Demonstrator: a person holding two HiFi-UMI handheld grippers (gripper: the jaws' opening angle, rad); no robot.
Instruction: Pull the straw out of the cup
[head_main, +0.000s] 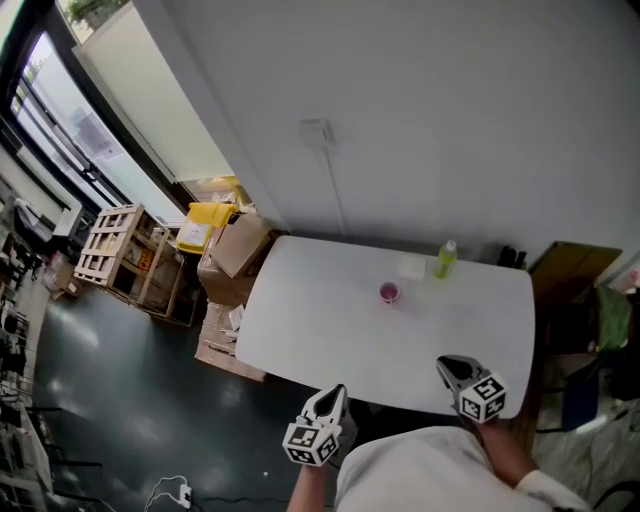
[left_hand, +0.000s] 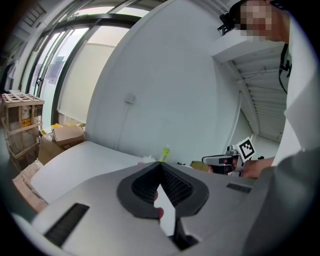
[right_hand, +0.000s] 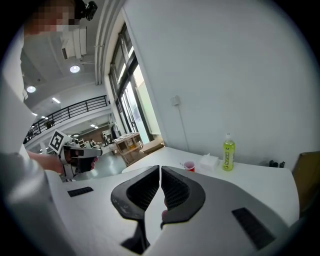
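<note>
Left hand-held gripper (head_main: 333, 398) and right hand-held gripper (head_main: 447, 367) are clenched empty; reaching in unopened could topple the cup (head_main: 389, 291).

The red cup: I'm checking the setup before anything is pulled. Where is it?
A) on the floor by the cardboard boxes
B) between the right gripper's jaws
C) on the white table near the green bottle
C: the red cup stands on the white table close to the green bottle, apart from the shut right gripper.
</note>
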